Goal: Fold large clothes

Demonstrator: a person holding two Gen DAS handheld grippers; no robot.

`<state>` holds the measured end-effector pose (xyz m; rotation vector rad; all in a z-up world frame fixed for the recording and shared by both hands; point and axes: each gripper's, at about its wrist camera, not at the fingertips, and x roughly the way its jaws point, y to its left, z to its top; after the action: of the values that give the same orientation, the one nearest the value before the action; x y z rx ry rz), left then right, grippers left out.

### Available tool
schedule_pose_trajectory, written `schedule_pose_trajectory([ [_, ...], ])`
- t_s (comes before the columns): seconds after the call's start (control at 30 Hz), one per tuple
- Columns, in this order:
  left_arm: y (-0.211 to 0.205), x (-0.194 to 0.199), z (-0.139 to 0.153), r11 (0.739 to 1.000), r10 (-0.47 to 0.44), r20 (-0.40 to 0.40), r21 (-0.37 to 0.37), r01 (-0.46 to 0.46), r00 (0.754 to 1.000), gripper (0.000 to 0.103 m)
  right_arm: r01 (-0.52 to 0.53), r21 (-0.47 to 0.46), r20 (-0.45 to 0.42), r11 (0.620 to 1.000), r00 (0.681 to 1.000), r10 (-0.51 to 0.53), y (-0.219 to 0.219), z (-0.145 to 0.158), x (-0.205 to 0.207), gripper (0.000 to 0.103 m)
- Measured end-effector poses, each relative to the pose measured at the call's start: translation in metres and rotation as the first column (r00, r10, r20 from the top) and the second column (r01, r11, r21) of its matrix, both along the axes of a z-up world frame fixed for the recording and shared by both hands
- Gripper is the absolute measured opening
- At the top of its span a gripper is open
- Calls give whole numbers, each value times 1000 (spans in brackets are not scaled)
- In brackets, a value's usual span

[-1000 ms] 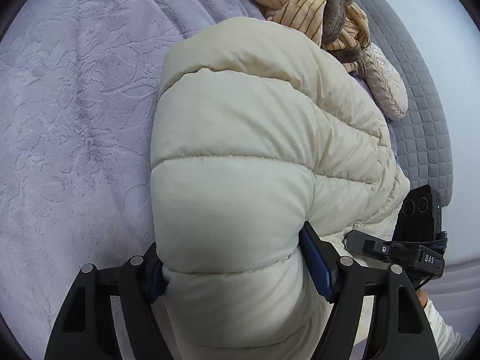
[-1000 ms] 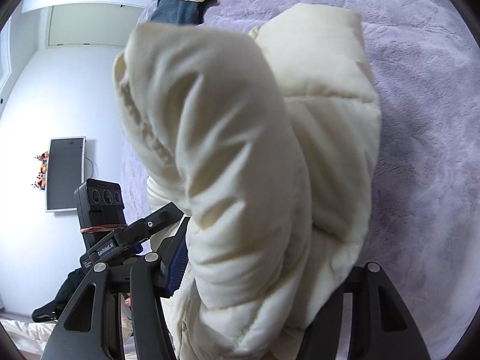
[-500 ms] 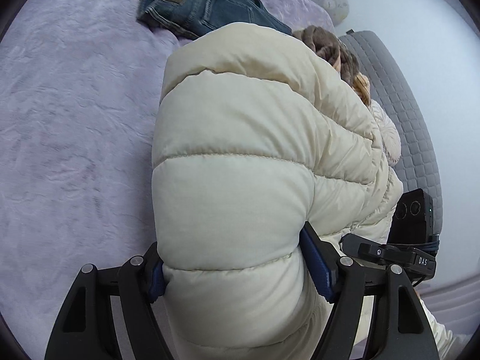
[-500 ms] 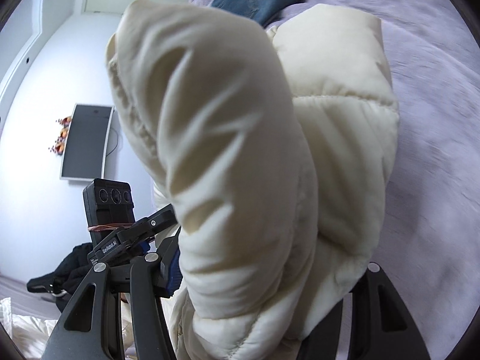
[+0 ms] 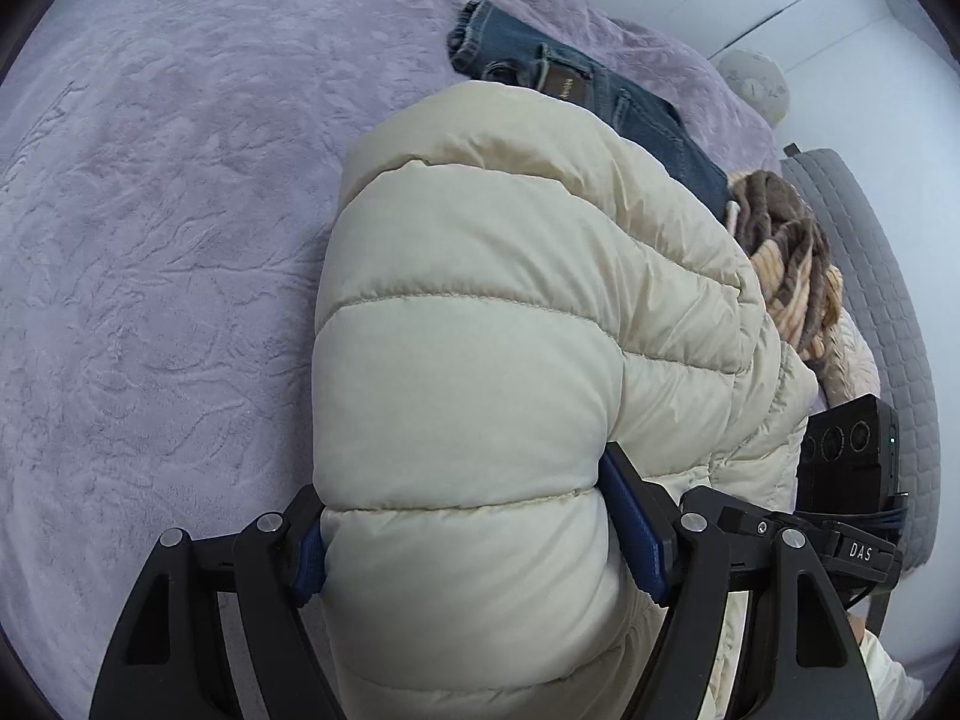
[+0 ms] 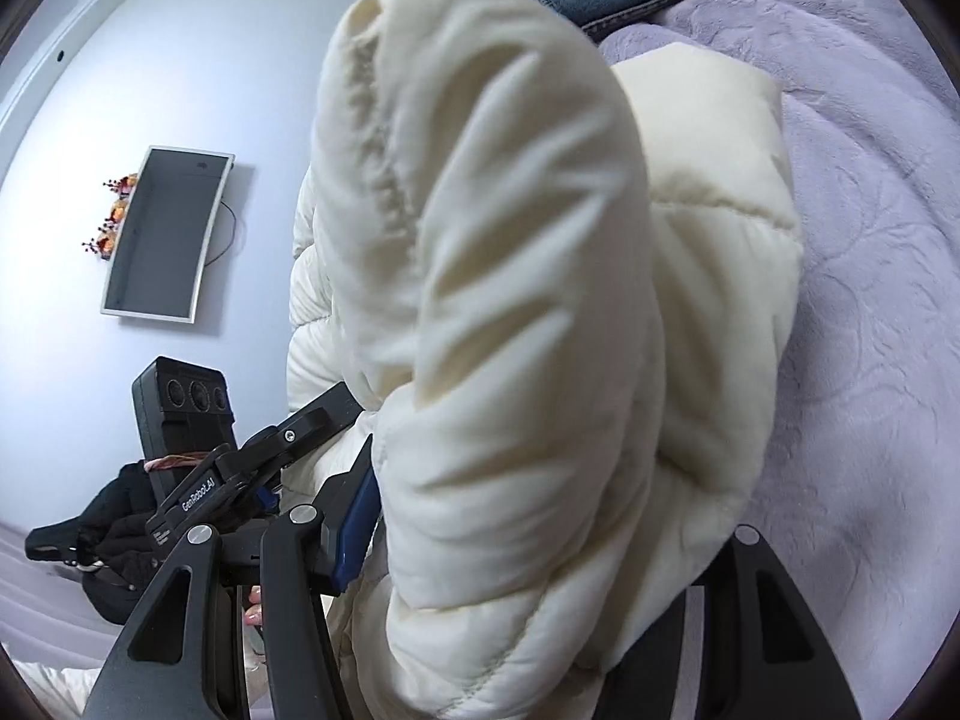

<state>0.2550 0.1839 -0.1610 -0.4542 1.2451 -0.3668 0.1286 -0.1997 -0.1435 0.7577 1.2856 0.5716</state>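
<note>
Nearing jeans (image 5: pixel 606 102), puffer jacket (image 5: pixel 480 360) clamped.

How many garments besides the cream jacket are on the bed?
2 visible: jeans beyond the puffer jacket, and a brown-striped fleece piece right of them. The jacket may hide more.

Cream puffer jacket (image 5: pixel 492 360), quilted cloth with smooth faint sheen, lilac bedspread (image 5: pixel 150 252), plush embossed fabric, matt, jeans (image 5: pixel 600 96), coarse blue denim with leather patch, left tool (image 5: pixel 462 546), matt black plastic, blue ribbed pads (image 5: pixel 636 534), silver metal screws.
</note>
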Motion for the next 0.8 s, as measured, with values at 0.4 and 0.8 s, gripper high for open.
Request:
schedule_pose_trajectory([
  [0.4, -18, -6, -36, 999, -9, 9, 46, 9, 1000, 93, -8, -106, -71, 994, 998, 1, -19, -35, 15, 68],
  [0.8, -33, -10, -9, 986, 10, 30, 164, -15, 999, 93, 121, -357, 49, 926, 993, -111, -70, 20, 25, 27],
])
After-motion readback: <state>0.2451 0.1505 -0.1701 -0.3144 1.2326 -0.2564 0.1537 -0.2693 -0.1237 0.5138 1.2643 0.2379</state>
